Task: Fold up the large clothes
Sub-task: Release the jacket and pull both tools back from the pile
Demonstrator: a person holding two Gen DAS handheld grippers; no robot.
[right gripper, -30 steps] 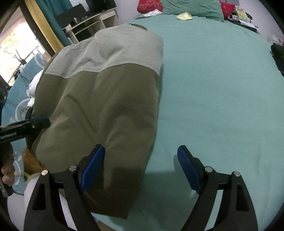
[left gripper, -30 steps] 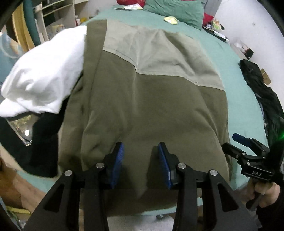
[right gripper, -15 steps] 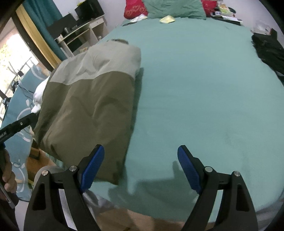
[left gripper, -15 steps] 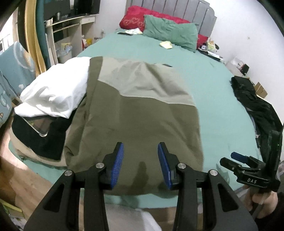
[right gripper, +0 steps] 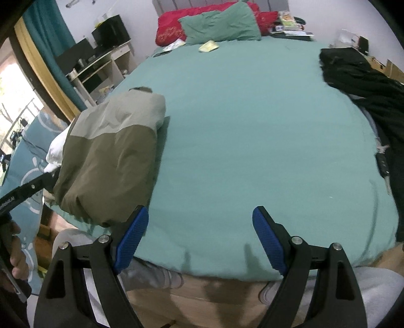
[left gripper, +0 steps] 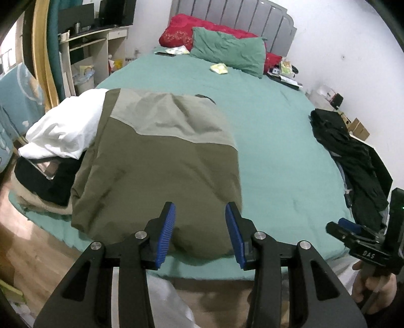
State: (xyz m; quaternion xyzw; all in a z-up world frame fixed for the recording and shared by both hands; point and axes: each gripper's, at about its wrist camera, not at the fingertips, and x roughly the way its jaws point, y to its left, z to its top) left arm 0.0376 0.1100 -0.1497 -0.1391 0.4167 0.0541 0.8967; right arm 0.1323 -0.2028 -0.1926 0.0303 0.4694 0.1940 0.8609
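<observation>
In the left wrist view the left gripper [left gripper: 199, 232] fills the bottom at 6 o'clock, its blue pads parted and the jaws opening with nothing between them; they hang above the near edge of the bed [left gripper: 277, 141] without touching cloth. Just beyond the fingertips, from the centre toward 10 o'clock, lies the folded jacket [left gripper: 161, 161], dark olive with a paler grey-green band across its far end (it sits flat on the green sheet near the bed's foot corner). Against its 9 o'clock side rests a white garment [left gripper: 65, 128], bunched over something dark. At 4 o'clock a hand [left gripper: 373, 285] holds the right gripper [left gripper: 353, 227] at the frame's edge. At 3 o'clock a heap of black clothes [left gripper: 353, 156] drapes over the bed's side. Far off at 12 o'clock a green pillow [left gripper: 227, 50] leans on a red one [left gripper: 186, 32] below a grey headboard [left gripper: 232, 15]. In the right wrist view the right gripper [right gripper: 199, 239] stands wide and empty over bare sheet, the jacket [right gripper: 111, 156] at 9 o'clock just beside its left pad, the black clothes [right gripper: 361, 75] at 2 o'clock, and a desk [right gripper: 101, 65] at 11 o'clock.
</observation>
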